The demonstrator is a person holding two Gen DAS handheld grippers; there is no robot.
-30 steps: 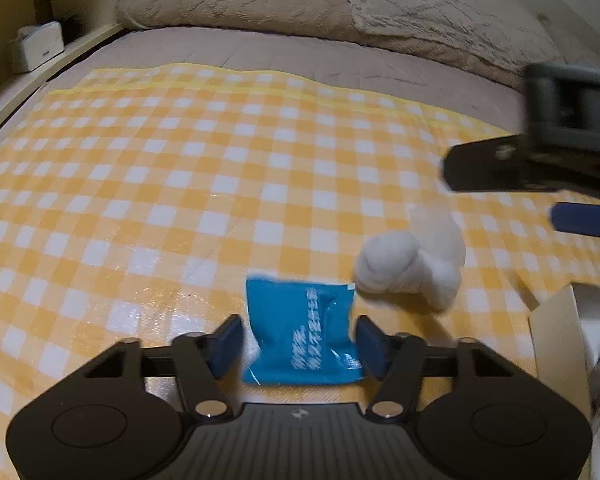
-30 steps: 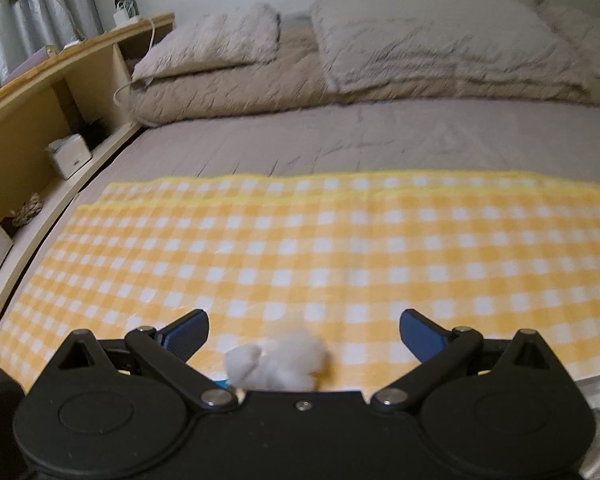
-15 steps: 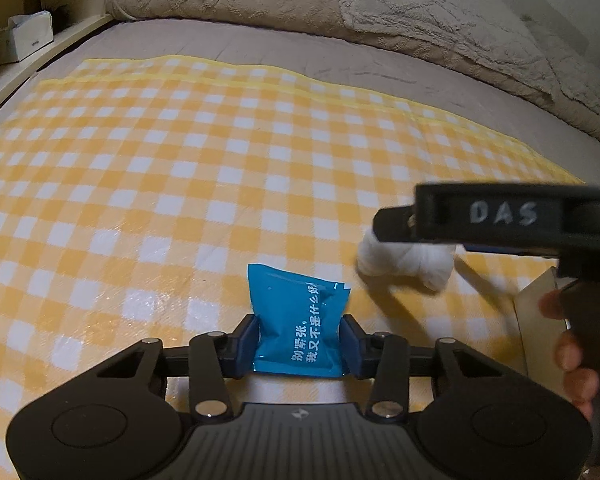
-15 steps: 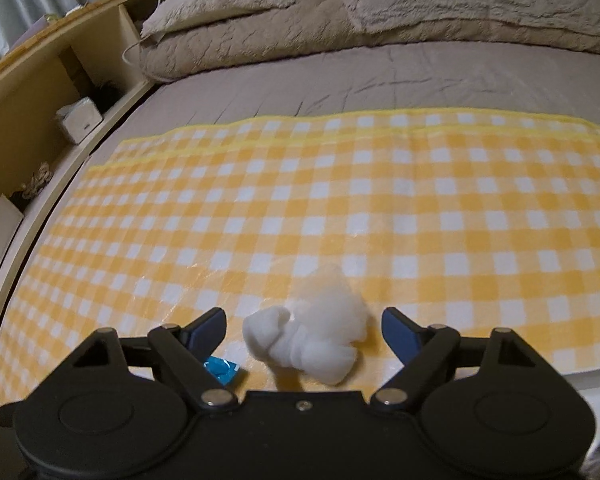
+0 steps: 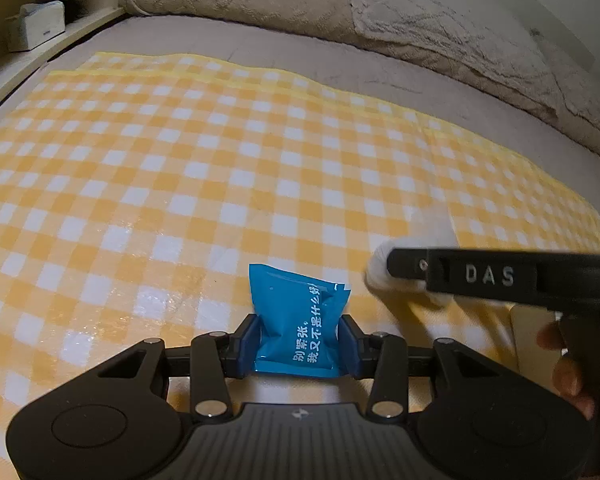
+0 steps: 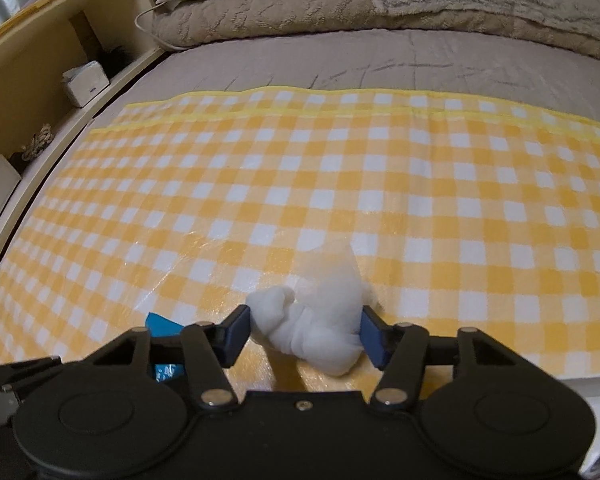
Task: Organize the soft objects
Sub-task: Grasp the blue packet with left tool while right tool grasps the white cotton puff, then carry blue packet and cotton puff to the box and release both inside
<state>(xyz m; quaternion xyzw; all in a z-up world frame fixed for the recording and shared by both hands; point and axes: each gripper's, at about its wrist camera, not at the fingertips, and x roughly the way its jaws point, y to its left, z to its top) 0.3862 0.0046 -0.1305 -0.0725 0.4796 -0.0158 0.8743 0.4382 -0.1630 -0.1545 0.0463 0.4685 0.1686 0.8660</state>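
A blue foil packet [image 5: 296,312] with white print stands between my left gripper's [image 5: 300,332] blue pads, and the gripper is shut on it just above the yellow checked cloth [image 5: 180,168]. To its right lies a white cotton wad [image 5: 380,264], half hidden by the side of my right gripper [image 5: 404,268]. In the right wrist view the wad [image 6: 324,312] sits between the right gripper's [image 6: 305,332] pads. The jaws are closing and both pads touch its sides. A corner of the blue packet [image 6: 160,322] shows at lower left.
A person's hand [image 5: 568,372] holds the right gripper's handle. A cardboard box flap [image 5: 532,336] stands at the cloth's right edge. Beige pillows and a blanket [image 6: 380,0] lie at the head of the bed. A wooden shelf [image 6: 40,60] with a white box [image 6: 86,82] runs along the left.
My left jaws closed onto the blue packet and lifted it slightly. The right gripper came down over the white wad and its jaws narrowed from wide open to the wad's sides.
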